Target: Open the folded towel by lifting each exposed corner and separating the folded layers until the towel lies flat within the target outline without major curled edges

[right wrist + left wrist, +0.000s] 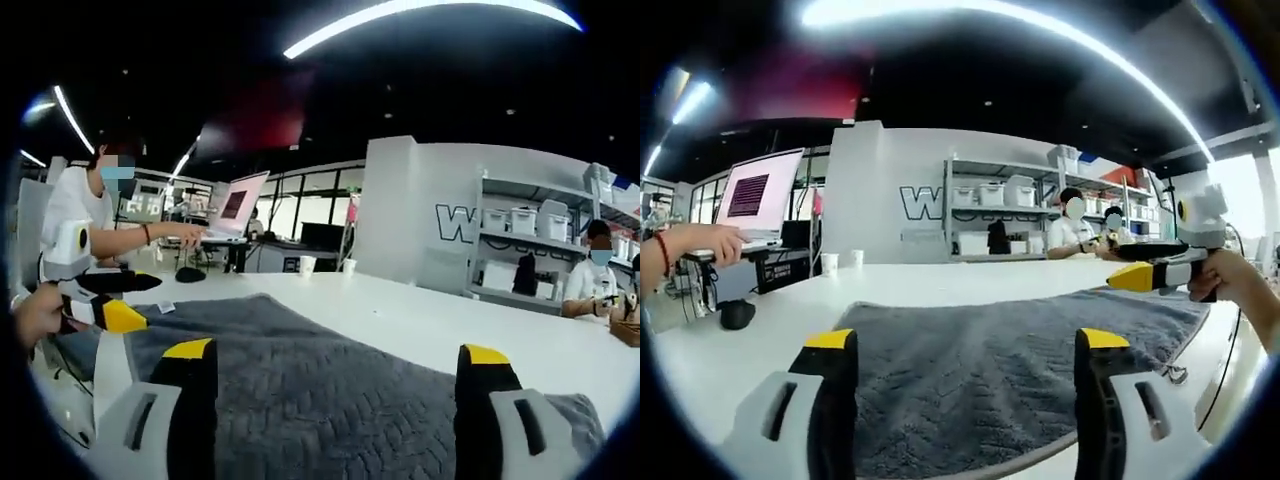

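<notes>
A grey textured towel lies spread out on the white table; it also spans the lower part of the right gripper view. My left gripper hovers over its near edge, open, with nothing between the yellow-tipped jaws. My right gripper is also open over the towel and holds nothing. Each gripper appears in the other's view, held in a hand: the right gripper above the towel's far right corner, the left gripper at the towel's left end.
A laptop with a pink screen stands at the table's left end, a person's hand on it and a black mouse nearby. Paper cups stand behind the towel. Shelves and seated people are beyond.
</notes>
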Tool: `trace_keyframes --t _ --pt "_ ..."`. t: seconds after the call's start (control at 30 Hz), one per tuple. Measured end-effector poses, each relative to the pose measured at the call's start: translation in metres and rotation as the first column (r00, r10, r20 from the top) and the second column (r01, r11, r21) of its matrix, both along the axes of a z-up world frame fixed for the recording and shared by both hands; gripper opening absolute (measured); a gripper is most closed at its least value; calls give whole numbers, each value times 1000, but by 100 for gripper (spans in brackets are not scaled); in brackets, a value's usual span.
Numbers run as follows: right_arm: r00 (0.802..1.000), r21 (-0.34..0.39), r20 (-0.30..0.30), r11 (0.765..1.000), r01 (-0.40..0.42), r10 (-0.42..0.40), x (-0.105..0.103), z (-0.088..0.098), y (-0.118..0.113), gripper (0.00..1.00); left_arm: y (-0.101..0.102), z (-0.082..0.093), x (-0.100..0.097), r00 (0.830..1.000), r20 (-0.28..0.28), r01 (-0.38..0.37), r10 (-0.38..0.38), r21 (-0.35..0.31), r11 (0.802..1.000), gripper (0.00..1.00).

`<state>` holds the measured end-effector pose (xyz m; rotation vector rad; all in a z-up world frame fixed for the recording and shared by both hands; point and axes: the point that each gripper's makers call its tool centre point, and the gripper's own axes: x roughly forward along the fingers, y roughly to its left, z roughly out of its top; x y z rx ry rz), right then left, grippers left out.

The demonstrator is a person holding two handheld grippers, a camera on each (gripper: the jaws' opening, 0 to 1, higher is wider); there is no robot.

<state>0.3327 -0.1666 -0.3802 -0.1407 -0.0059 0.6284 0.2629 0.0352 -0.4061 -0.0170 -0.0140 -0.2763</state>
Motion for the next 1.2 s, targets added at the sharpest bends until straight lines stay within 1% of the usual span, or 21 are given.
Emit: trace_keyframes --t 0.13,0.27,0.4,0.5,0.63,0.77,0.93,1.03,1.2 --pt "1000 7 7 1000 27 -27 -9 -1 -10 99 -3 2 0 1000 8 3 -3 1 1000 99" --pt "998 16 21 998 55 -56 -21 1 -23 99 -7 3 -1 1000 4 16 -16 8 1000 99" --pt "995 24 37 996 87 -88 -37 2 -39 99 -14 3 -1 999 -4 39 -39 -1 999 99" --pt "994 23 38 995 97 -98 -47 -1 -48 99 -19 3 -1 999 -1 52 -52 -2 999 99" --pt "994 19 40 994 105 -106 -50 -2 -51 99 -20 3 -1 999 1 54 -54 -1 999 99" --pt "989 14 43 990 142 -142 -60 -5 -62 99 -22 4 -2 998 4 58 -58 -1 998 99" --pt "987 30 29 987 157 -157 -69 -10 -71 99 -25 3 -2 998 2 66 -66 1 998 99" --pt "986 44 14 985 168 -169 -74 -15 -75 99 -27 1 -1 997 -18 72 -72 -6 997 99" --pt "984 44 -6 983 179 -179 -76 -23 -76 99 -29 1 0 997 -11 77 -77 -4 997 99"
